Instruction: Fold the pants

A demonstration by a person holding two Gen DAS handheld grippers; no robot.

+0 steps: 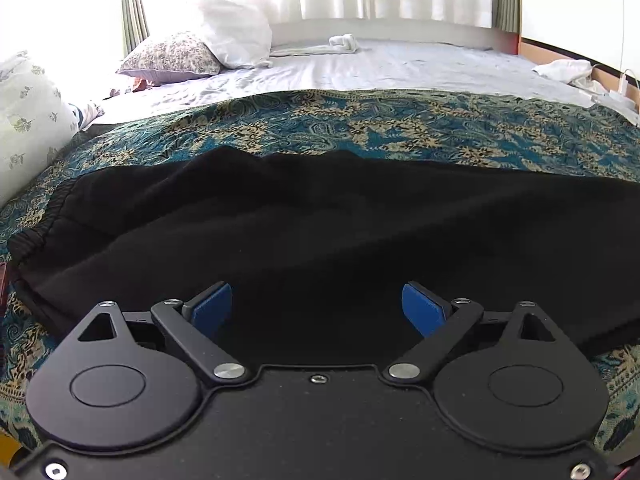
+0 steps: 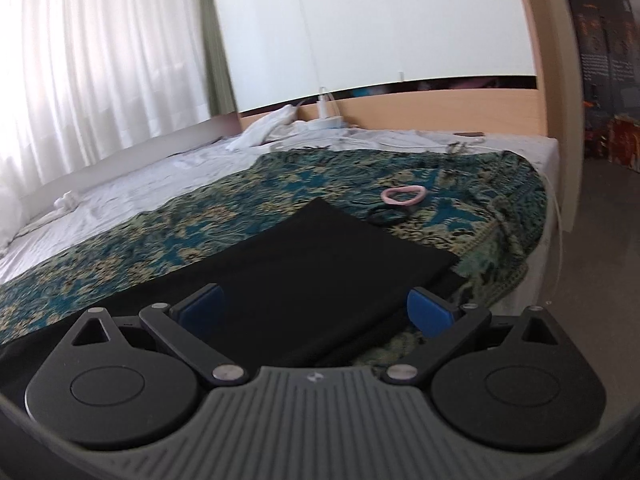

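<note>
Black pants (image 1: 320,224) lie lengthwise across a teal patterned bedspread (image 1: 360,120), their gathered waistband (image 1: 36,224) at the left of the left wrist view. My left gripper (image 1: 318,308) hovers over the near edge of the pants, jaws wide apart with nothing between the blue pads (image 1: 210,308). In the right wrist view the leg end of the pants (image 2: 320,264) lies flat, its hem corner toward the bed's right side. My right gripper (image 2: 316,312) stands open above that end, with nothing pinched between its pads (image 2: 428,312).
A pink hair band (image 2: 403,195) and a black one (image 2: 386,216) lie on the bedspread beyond the pant legs. Pillows (image 1: 172,56) sit at the far left, crumpled white cloth (image 2: 272,128) and a charger by the wooden headboard (image 2: 420,112). The bed's edge (image 2: 548,200) drops off at right.
</note>
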